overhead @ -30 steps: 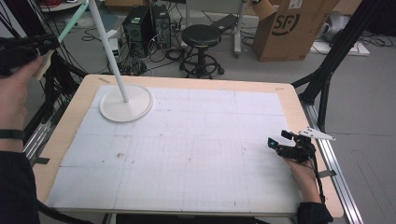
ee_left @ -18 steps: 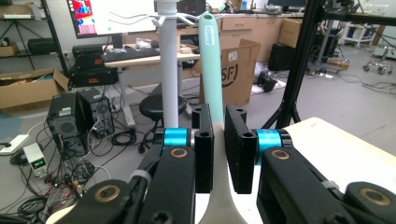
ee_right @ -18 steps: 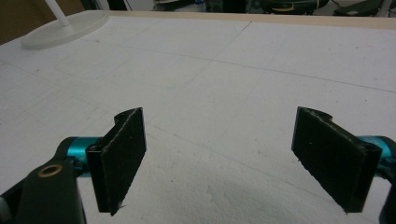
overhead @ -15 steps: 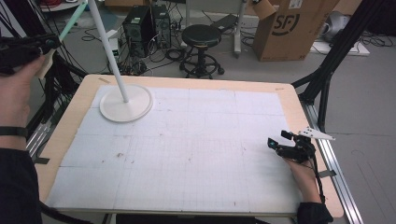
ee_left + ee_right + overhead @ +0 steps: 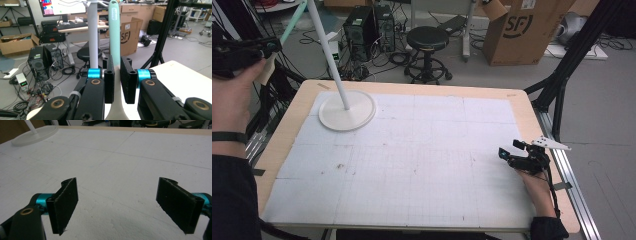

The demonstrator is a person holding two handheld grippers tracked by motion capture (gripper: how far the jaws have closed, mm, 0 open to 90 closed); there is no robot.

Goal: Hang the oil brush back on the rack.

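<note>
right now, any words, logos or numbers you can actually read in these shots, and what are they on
"SF" in a round logo: on the cardboard box past the table's far edge, seen in the high view; its edge shows again in the left gripper view.
Too small to read: raised lettering on the mint green handle held in the left gripper.
Too blurred to read: the monitor screen.
</note>
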